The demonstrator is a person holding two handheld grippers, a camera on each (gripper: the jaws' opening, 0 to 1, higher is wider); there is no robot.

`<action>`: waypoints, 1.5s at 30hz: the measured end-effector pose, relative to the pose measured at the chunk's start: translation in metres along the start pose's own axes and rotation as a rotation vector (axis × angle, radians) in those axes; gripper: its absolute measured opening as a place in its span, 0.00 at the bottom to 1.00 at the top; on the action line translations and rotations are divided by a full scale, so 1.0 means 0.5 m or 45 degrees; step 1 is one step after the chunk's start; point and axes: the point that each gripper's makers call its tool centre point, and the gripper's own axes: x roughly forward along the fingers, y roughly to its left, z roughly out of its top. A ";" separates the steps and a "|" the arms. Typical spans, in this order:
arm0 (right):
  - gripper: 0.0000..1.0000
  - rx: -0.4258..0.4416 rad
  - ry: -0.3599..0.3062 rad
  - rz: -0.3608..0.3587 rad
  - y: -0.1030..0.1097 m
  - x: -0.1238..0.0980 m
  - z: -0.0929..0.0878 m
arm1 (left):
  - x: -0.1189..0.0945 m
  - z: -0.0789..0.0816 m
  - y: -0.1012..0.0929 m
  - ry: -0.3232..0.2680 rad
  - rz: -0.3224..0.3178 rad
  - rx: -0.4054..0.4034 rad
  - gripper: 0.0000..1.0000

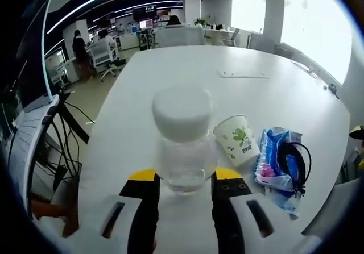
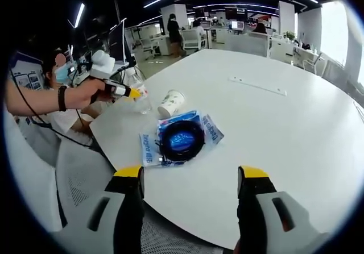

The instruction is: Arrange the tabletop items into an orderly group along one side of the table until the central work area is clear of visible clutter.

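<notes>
Bottle (image 1: 183,143) held between left tool (image 1: 185,177) jaws beside paper cup (image 1: 237,140).

Left gripper view: low, close behind bottle (image 1: 183,143), facing along table (image 1: 187,72). Right gripper view: farther back off table edge, looking across. Shared: bottle, paper cup (image 1: 238,140), blue packet (image 2: 182,137).

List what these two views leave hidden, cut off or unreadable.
- Bottle base, left gripper view: it sits between the left gripper's jaws, so actual contact is unclear.
- Print on the paper cup, both views: too small to read.
- Blue packet, right gripper view: a black cable coil covers its middle.
- Flat strip on the far table: too small to identify.
</notes>
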 end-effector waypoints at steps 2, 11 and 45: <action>0.66 0.000 0.002 0.001 0.000 0.001 -0.001 | 0.003 0.003 0.000 0.001 0.010 -0.010 0.34; 0.66 0.004 0.002 0.010 -0.003 0.007 0.001 | 0.017 0.016 -0.003 0.007 0.043 -0.045 0.34; 0.66 0.003 -0.011 0.021 -0.002 0.009 0.003 | 0.030 0.031 0.007 -0.013 0.080 -0.111 0.36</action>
